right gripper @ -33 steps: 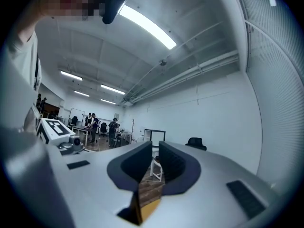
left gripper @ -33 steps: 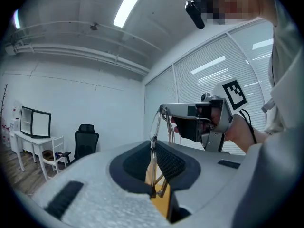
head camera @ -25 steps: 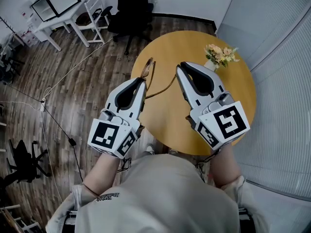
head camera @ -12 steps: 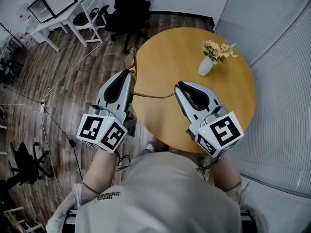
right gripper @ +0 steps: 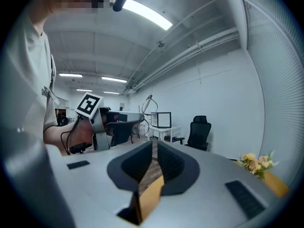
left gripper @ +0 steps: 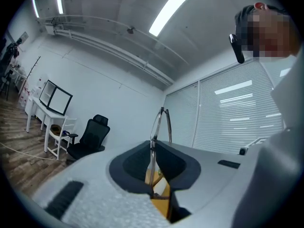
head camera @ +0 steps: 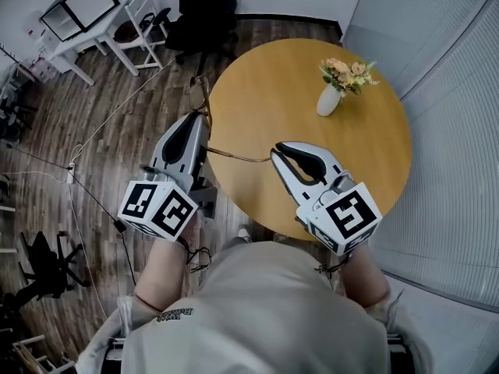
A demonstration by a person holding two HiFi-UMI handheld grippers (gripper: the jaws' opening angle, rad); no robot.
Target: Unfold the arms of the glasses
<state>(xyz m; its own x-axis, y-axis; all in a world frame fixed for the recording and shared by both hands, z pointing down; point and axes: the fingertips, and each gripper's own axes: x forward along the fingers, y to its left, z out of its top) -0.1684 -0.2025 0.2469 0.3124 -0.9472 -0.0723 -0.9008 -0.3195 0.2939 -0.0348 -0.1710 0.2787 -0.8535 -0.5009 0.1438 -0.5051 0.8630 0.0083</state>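
Right gripper (head camera: 275,151) sits nearest the person, above the near edge of the table (head camera: 374,162). Its jaws are narrow, almost together. From the head view, one thin arm (head camera: 238,157) of the glasses (head camera: 200,92) runs straight into its tip. I read that as a pinch on the arm's end, though its own view shows only a slim gap and no clear wire.

Left gripper (head camera: 201,118) is a little further out, pointing level. Its jaws are also narrow and are clamped on the frame. The rim stands up past the fingertips in its own view (left gripper: 160,122).

Glasses are in the air, off the table's left edge, with wood floor below. They are strung between the two grippers.

Risks, as I judge them:
- Swinging the arm past its hinge stop would bend or snap the hinge.
- The thin arm could slide out of the right jaws if the pull goes sideways.
- Any twist between the two grips would warp the frame.
- If either grip lets go here, the glasses drop to the floor, not onto the table.

I cannot tell whether the second arm is open or folded.

Further off are a vase of flowers (head camera: 329,100) on the tabletop, then an office chair (head camera: 201,6) and a white desk (head camera: 82,33).
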